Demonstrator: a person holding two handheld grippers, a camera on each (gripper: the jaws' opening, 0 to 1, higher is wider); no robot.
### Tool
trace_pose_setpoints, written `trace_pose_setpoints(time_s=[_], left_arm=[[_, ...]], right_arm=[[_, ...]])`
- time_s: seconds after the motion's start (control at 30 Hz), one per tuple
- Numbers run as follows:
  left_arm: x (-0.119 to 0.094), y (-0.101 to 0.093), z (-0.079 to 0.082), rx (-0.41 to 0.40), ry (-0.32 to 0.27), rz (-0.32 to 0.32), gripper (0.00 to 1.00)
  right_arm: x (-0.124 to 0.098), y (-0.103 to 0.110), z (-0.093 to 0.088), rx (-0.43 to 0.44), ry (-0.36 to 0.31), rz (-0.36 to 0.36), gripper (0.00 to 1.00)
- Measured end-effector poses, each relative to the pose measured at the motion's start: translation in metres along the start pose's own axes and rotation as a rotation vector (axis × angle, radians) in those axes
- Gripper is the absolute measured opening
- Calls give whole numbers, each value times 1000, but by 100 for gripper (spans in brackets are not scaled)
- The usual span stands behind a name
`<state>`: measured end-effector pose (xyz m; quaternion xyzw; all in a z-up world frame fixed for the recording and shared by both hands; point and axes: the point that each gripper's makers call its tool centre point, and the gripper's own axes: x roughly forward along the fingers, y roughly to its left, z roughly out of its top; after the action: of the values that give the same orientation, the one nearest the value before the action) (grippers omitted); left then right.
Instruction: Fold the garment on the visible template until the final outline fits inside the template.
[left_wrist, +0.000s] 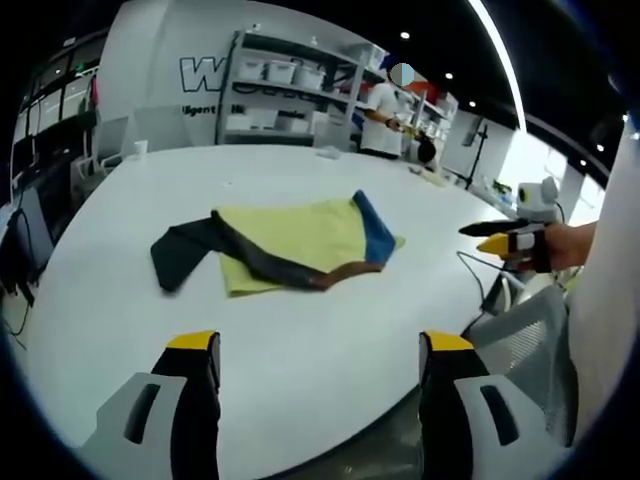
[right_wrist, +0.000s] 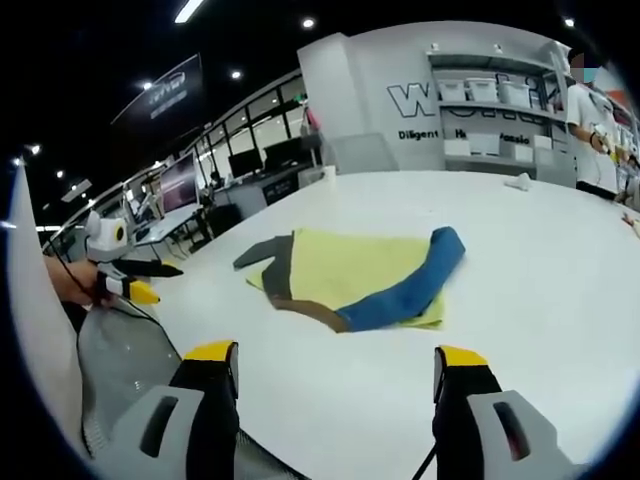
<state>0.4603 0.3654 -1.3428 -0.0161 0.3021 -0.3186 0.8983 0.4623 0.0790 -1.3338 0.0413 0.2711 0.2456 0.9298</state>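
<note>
A folded garment (left_wrist: 300, 240) lies flat on the round white table (left_wrist: 200, 170). Its body is yellow, with a dark sleeve out to the left, a brown band along the near edge and a blue band on the right. In the right gripper view the garment (right_wrist: 350, 268) lies mid-table, blue band nearest. My left gripper (left_wrist: 320, 345) hovers open at the table's near edge, well short of the cloth. My right gripper (right_wrist: 335, 355) is also open and empty, apart from the cloth. A hand holds the right gripper (left_wrist: 505, 240) off the table's right side; the left gripper (right_wrist: 130, 285) enters the right gripper view from the left.
A grey mesh chair (left_wrist: 520, 340) stands by the near table edge between the grippers, also as the chair (right_wrist: 125, 370). Shelving with white bins (left_wrist: 290, 90) and a standing person (left_wrist: 383, 115) are beyond the far edge. Small items (right_wrist: 518, 181) lie at the far rim of the table (right_wrist: 560, 260).
</note>
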Motion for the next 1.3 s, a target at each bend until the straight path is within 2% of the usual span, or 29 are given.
trace_pose_setpoints(time_s=[0.27, 0.6, 1.03, 1.3], left_arm=[[4, 3, 1, -2, 4, -2, 79], [15, 4, 4, 23, 12, -18, 74], [36, 11, 12, 115, 39, -28, 59], [54, 18, 16, 155, 56, -38, 54]], right_arm=[[3, -1, 1, -3, 3, 6, 76], [10, -4, -1, -15, 6, 20, 67], [29, -22, 1, -62, 29, 25, 55], [43, -35, 4, -115, 43, 33, 48]])
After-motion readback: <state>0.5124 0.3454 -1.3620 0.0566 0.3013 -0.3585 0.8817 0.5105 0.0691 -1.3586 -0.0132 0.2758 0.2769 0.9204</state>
